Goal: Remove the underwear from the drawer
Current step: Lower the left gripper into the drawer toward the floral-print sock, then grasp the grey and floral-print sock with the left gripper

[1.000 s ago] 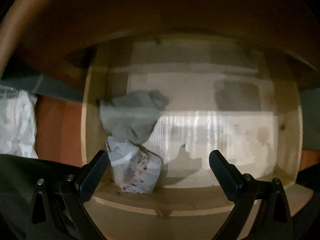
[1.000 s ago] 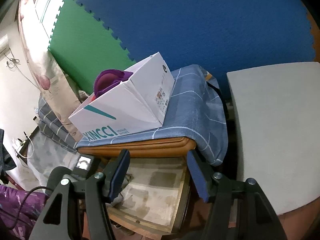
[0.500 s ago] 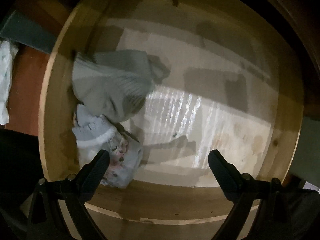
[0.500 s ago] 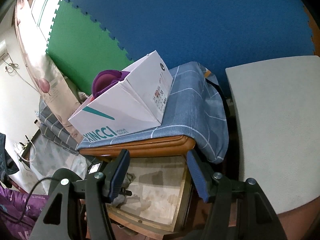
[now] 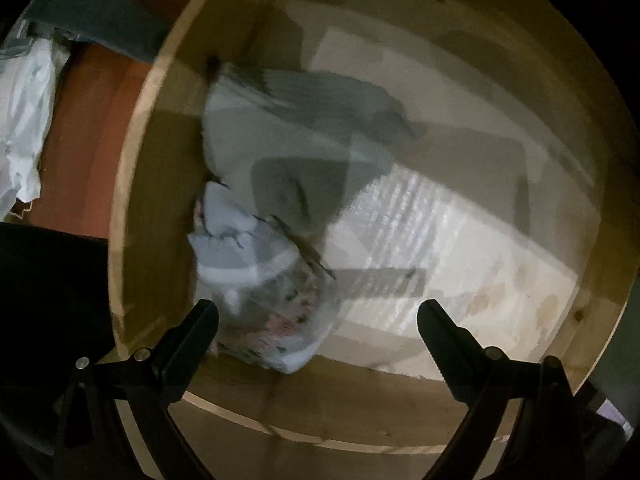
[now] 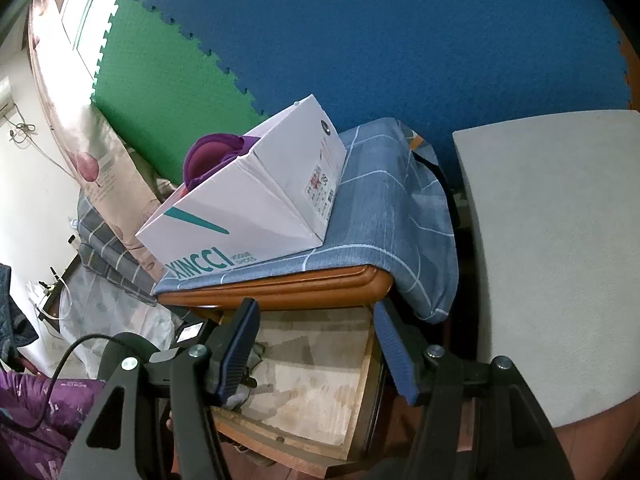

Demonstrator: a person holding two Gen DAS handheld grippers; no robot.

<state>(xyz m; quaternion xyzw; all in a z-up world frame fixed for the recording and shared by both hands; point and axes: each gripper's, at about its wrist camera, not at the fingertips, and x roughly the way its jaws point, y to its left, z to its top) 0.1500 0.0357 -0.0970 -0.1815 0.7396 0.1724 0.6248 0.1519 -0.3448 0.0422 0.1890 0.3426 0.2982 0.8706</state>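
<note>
The white box (image 6: pixel 256 216) says "XINCCI". It sits on a blue cloth (image 6: pixel 384 200). Both grippers (image 5: pixel 318 320) (image 6: pixel 316 344) are wide open over the wooden drawer (image 5: pixel 592 240), holding nothing.

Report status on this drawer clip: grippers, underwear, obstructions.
Left gripper open, over the open drawer. Right gripper open, held back. Patterned underwear at drawer's near-left corner, ungrasped; grey garment lies beside it. No obstruction visible.

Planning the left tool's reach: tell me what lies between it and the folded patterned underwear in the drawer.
Nothing. In the left wrist view the open left tool hovers directly above the patterned pale-blue underwear inside the wooden drawer.
</note>
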